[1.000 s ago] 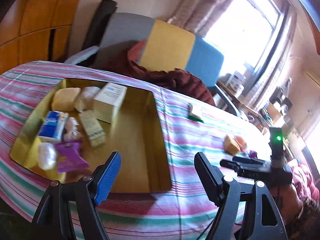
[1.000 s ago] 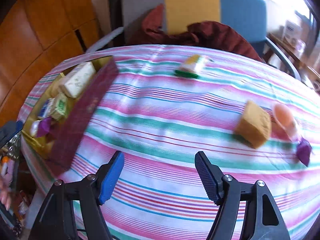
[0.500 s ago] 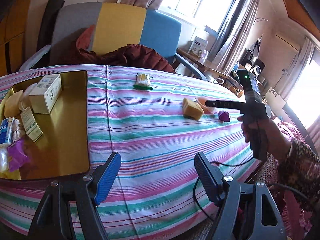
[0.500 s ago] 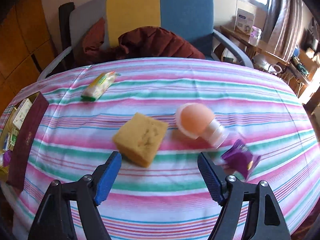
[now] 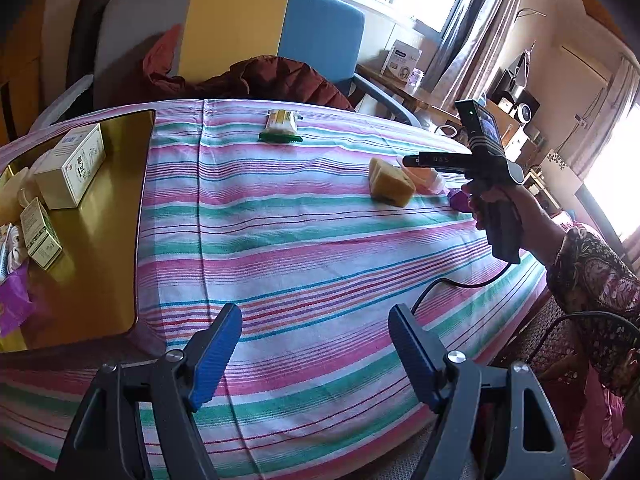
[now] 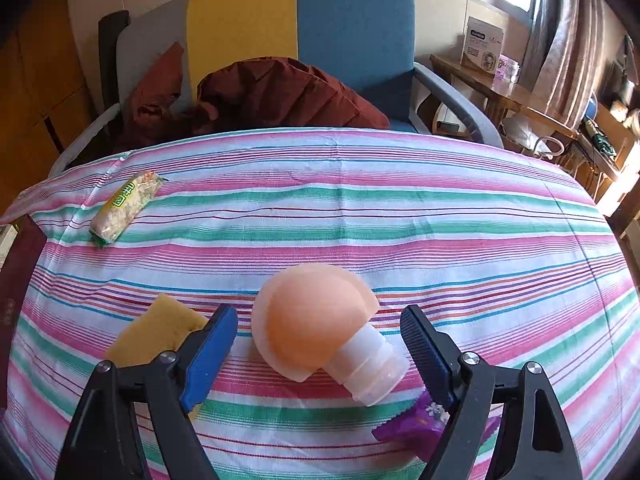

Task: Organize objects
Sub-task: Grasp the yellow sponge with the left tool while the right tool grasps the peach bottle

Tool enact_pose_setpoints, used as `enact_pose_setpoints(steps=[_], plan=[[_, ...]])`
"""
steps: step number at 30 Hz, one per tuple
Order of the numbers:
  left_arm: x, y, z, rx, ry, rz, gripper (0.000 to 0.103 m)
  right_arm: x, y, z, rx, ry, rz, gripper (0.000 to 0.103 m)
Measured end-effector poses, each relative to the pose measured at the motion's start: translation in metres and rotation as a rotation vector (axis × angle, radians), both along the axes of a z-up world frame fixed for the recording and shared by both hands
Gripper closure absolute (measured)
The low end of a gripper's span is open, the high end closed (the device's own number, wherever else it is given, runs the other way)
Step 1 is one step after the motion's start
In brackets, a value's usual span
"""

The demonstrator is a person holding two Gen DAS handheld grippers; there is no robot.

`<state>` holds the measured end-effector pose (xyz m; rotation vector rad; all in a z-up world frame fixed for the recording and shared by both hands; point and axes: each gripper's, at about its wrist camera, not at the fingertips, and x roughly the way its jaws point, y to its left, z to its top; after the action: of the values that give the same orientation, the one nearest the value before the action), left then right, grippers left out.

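Right gripper [image 6: 318,342] hangs low over the striped surface [image 6: 360,216], jaws spread and just now widening further — the peach mushroom-shaped bottle [image 6: 320,332] lies on its side between them, neither pad pressing on it. Yellow sponge [image 6: 154,330] sits just beside the bottle on the left, partly behind the left finger; purple wrapper [image 6: 416,426] lies near the bottle's neck end, partly under the right finger. Green-and-yellow snack packet [image 6: 124,206] rests well apart, toward the far left of the cloth. Left gripper [image 5: 316,344] is held above the near edge of the surface, jaws spread with nothing between them. In the left wrist view the gold tray [image 5: 100,248] sits at the left end of the surface, holding a white carton [image 5: 72,166], a smaller carton [image 5: 40,232] and a purple packet [image 5: 14,304]. A hand [image 5: 500,208] in a patterned sleeve grips the right gripper's handle over the sponge and bottle.
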<state>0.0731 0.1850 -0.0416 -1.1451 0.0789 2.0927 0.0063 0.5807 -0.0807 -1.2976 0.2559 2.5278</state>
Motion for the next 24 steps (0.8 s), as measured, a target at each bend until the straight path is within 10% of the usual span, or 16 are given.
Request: enact_pose_setpoints(steps=[24], plan=[[-0.027,0.076,-0.015,-0.058,-0.038,-0.086,0.026,0.006,0.009,-0.012,-0.191,-0.087,-0.11,0.038]])
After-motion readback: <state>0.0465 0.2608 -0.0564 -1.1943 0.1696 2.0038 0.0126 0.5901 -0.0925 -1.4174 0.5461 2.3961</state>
